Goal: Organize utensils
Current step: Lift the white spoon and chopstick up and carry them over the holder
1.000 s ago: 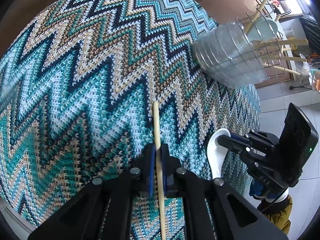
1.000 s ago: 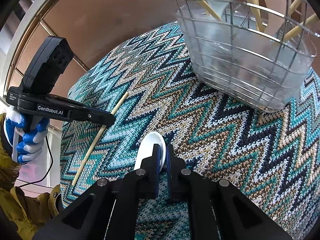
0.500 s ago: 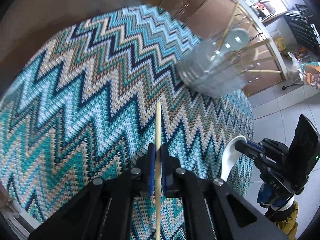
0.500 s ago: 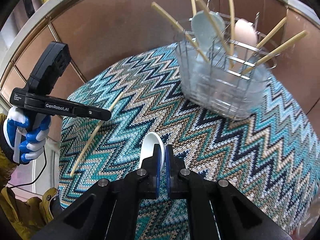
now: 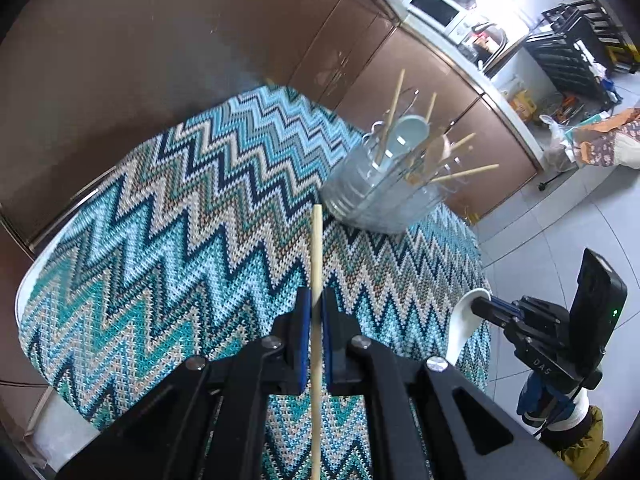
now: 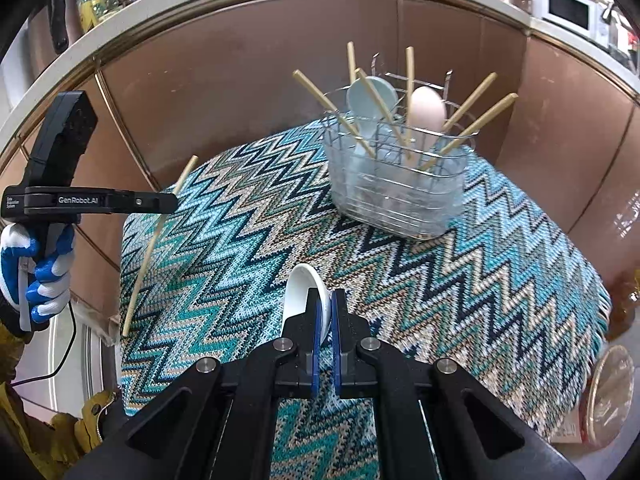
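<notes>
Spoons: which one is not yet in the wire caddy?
The white spoon, clamped in the right gripper above the cloth; the pale blue and pink spoons stand in the wire caddy.

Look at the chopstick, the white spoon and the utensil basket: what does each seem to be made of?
Chopstick: probably bamboo or pale wood, matte tan with no shine.
White spoon: likely glazed ceramic, possibly melamine; smooth, glossy and thick-walled.
Utensil basket: thin shiny metal wire, seemingly with a clear plastic liner, since the contents show hazily through its walls.
</notes>
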Available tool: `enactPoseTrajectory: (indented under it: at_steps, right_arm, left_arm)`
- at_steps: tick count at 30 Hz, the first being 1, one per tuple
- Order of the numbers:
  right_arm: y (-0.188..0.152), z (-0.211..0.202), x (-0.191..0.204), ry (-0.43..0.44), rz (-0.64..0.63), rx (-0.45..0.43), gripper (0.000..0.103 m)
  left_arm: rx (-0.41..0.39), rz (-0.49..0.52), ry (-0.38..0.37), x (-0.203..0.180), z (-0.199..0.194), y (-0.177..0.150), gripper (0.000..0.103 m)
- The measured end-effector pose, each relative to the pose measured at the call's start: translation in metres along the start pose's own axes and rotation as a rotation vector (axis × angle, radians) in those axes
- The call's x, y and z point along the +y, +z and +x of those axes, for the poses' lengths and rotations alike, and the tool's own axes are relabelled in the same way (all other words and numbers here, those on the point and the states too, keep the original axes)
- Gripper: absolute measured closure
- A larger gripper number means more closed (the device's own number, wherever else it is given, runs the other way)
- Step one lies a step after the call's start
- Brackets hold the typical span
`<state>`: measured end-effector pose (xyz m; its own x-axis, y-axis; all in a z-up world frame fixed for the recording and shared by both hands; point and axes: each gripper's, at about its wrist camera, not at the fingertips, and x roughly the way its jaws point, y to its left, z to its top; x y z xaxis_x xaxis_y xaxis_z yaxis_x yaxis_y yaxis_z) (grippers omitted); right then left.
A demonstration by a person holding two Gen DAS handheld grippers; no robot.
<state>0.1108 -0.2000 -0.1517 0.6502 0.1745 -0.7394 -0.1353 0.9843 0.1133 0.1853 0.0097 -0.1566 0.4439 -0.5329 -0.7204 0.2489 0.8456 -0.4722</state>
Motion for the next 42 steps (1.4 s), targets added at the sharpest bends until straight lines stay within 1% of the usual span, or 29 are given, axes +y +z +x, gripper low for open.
enactPoseTrajectory:
  at_steps: [7, 10, 19, 28, 33, 42]
  right_arm:
    - [-0.005, -0.025, -0.001, -0.061, 0.039, -0.055, 0.098]
    - [-0.004, -0.037, 0.001, -0.097, 0.045, -0.092, 0.098]
    - [0.005, -0.067, 0.006, -0.155, 0.052, -0.201, 0.098]
    - [0.013, -0.084, 0.003, -0.179, 0.051, -0.276, 0.098]
    - [0.02, -0.092, -0.001, -0.184, 0.055, -0.317, 0.098]
    - [0.039, -0.105, -0.012, -0.191, 0.057, -0.405, 0.098]
  left_arm:
    - [-0.067, 0.038, -0.01, -0.01, -0.02, -0.002, 0.098]
    - [-0.099, 0.059, -0.013, -0.015, -0.031, -0.002, 0.098]
    - [-0.203, 0.118, -0.006, -0.032, -0.062, 0.0, 0.098]
    - [-0.267, 0.186, 0.005, -0.056, -0.073, 0.009, 0.098]
    - [-0.3, 0.207, -0.001, -0.067, -0.078, 0.016, 0.098]
    - [-0.367, 0.235, 0.002, -0.084, -0.088, 0.038, 0.098]
